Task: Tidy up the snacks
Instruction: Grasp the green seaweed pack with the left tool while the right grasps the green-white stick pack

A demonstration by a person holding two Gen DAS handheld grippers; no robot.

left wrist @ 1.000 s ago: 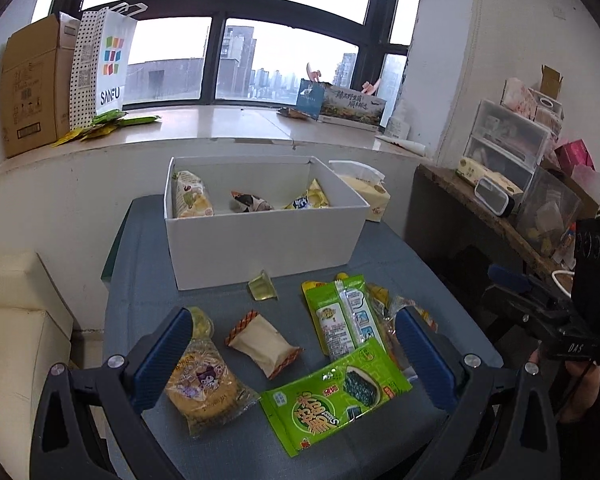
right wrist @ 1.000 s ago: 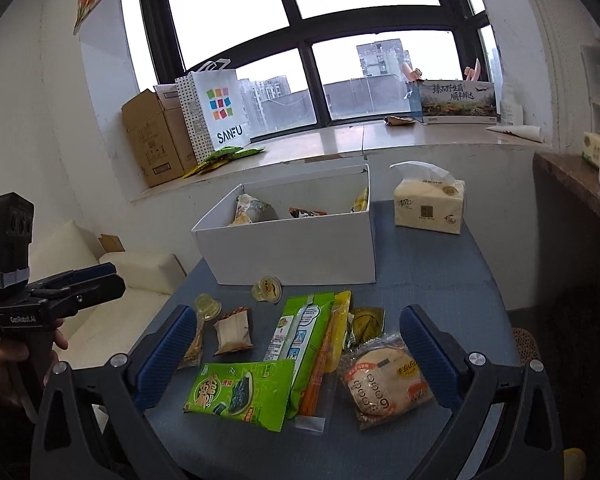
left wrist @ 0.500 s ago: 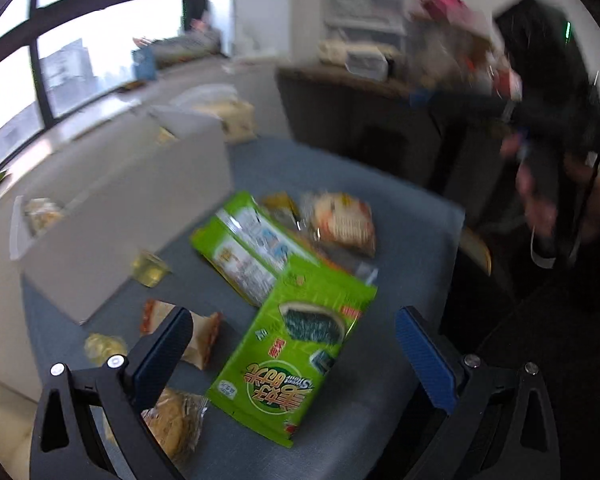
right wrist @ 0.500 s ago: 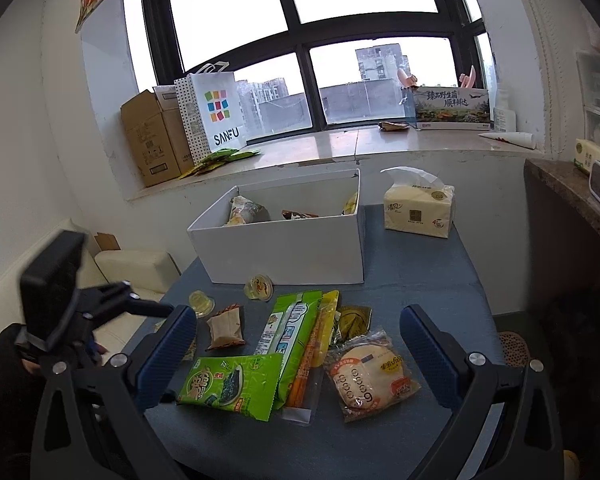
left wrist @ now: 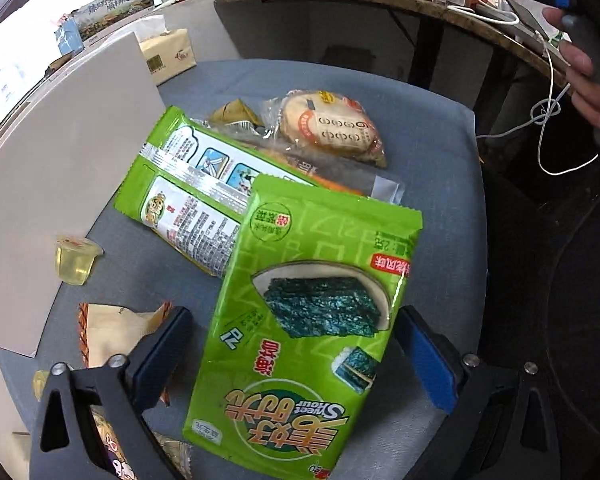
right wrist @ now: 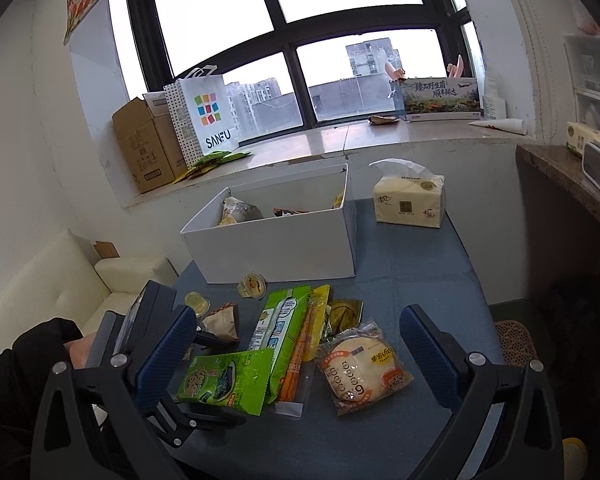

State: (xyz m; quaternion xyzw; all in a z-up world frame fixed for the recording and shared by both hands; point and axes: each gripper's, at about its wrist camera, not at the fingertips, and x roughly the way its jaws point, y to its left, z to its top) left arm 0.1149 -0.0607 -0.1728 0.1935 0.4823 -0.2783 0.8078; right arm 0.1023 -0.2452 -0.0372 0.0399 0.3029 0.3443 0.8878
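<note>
On the blue bench point(right wrist: 420, 280), from the left, the white box point(right wrist: 284, 248) stands at the back edge with a few packets already inside, so it is likely the place the snacks are being gathered into. Just in front of it sit two small jelly cups point(left wrist: 76, 258), and near them a brown-edged wrapped cake point(left wrist: 112, 332). The left tongs point(left wrist: 288, 356) point steeply down over the green seaweed packet point(left wrist: 300, 320), their blue pads standing on either side of it. The jaws have just been closing a little, yet the pads do not visibly press the packet, so I judge them released and lining up for a pinch. That packet lies flat, overlapping a longer green packet point(left wrist: 188, 184) turned back-side up, with an orange stick snack point(right wrist: 300, 360) beneath both. Further right lies a round bread in clear wrap point(right wrist: 360, 364), and the right tongs point(right wrist: 296, 360) hang spread wide above the pile, grasping nothing, probably waiting their turn. A tissue pack point(right wrist: 410, 200) stands at the far right of the bench.

Most of the box's contents are hidden by its wall. A cartoon-printed packet at the lower left of the left view is covered by the tongs' frame, and a dark yellow-green sachet point(right wrist: 342, 314) is half buried and unreadable.
</note>
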